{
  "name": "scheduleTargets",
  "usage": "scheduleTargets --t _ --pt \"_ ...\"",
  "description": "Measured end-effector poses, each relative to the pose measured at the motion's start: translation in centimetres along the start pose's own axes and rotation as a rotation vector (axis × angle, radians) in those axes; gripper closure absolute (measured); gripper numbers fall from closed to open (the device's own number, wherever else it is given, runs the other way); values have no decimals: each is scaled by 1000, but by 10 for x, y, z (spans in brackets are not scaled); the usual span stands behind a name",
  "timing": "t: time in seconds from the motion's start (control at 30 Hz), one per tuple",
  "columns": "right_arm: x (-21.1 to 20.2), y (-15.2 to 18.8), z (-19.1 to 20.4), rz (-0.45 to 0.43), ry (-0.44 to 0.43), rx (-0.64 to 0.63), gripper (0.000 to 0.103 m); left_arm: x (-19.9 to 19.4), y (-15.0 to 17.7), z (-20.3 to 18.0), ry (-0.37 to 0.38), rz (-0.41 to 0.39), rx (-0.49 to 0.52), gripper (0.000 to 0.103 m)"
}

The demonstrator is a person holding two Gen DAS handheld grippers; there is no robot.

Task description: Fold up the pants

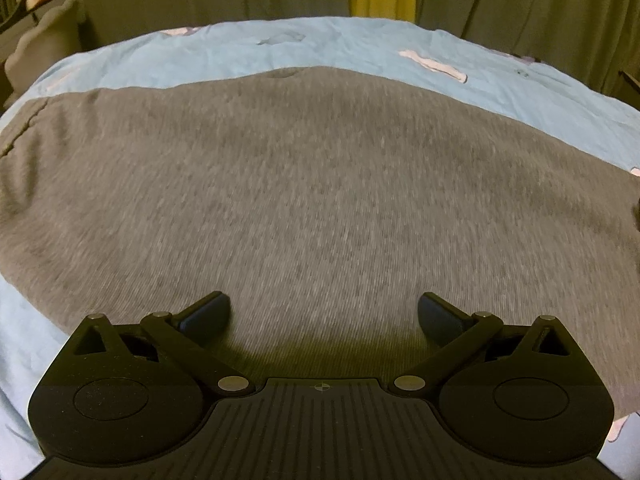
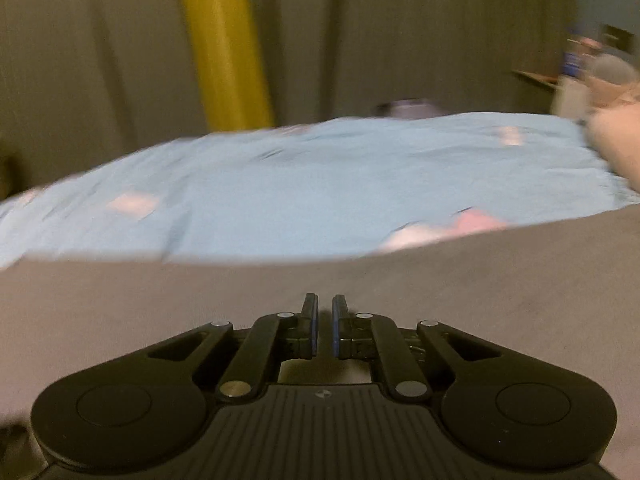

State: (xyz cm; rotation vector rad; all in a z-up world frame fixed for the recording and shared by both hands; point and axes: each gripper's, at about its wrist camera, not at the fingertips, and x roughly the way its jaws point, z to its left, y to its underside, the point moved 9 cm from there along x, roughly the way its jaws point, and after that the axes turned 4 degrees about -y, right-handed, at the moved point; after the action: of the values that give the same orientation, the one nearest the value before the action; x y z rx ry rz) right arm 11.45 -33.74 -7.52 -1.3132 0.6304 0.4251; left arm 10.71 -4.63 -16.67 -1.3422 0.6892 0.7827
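Observation:
The grey pants (image 1: 304, 184) lie spread flat across a light blue bed sheet (image 1: 360, 52). My left gripper (image 1: 324, 312) is open, its fingers wide apart just above the near part of the grey cloth, holding nothing. In the right wrist view the pants (image 2: 500, 280) fill the lower half, blurred by motion. My right gripper (image 2: 325, 328) hovers over them with its jaws nearly closed, a narrow gap between the blue pads; no cloth shows between them.
The blue sheet (image 2: 300, 184) has pale printed patches. Grey curtains and a yellow strip (image 2: 224, 44) hang behind the bed. A pale chair back (image 1: 44, 44) stands at the far left. A pillow or pale object (image 2: 616, 144) lies at the right edge.

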Motion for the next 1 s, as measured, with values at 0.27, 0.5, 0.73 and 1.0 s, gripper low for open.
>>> scheduleTargets --t 0.27,0.5,0.73,1.0 --pt "17 5 -17 28 255 9 96 -1 0 2 20 -1 -19 0" --pt "-103 12 -142 -95 253 450 48 -2 0 2 17 4 -19 0" --pt "-191 135 -271 -128 203 947 53 -3 -1 2 11 20 -25 0" --pt "-190 169 -295 -229 28 1142 55 -9 1 8 -18 29 -44 0"
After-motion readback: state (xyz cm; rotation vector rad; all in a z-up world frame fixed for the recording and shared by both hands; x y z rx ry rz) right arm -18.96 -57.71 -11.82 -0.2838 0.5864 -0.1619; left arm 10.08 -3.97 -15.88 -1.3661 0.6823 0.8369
